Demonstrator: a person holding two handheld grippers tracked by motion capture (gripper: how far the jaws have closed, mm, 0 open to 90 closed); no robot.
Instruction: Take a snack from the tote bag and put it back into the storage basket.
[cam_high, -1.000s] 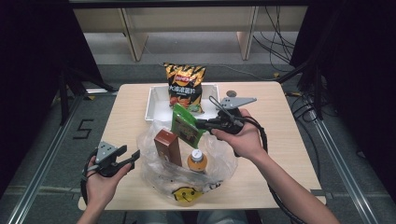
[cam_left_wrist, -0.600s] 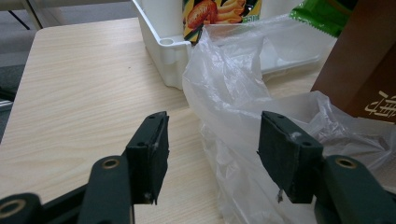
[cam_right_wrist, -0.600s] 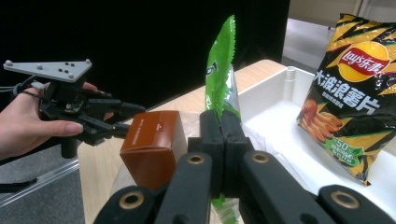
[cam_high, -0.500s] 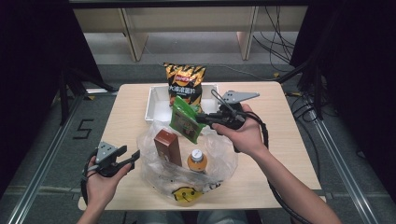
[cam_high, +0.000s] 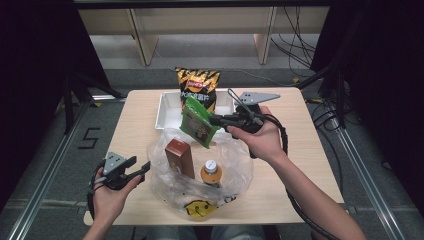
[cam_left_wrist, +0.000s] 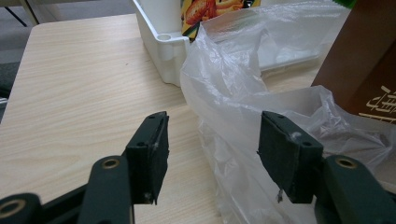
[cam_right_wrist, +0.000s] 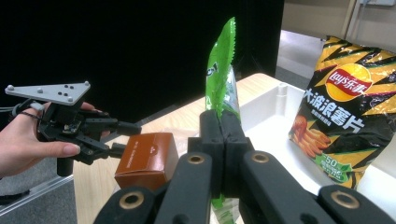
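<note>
Jaws of right gripper (cam_high: 216, 120) clamped on edge of green packet (cam_high: 198, 122), packet held up in air over plastic bag (cam_high: 200, 172), near white tray (cam_high: 167, 112). Left gripper (cam_high: 144, 167) jaws stood apart, empty, hovering low at bag's left edge on tabletop (cam_high: 300, 165). Brown box (cam_high: 179, 157) and bottle (cam_high: 211, 172) upright inside bag. Chip bag (cam_high: 198, 87) stood in tray behind.
</note>
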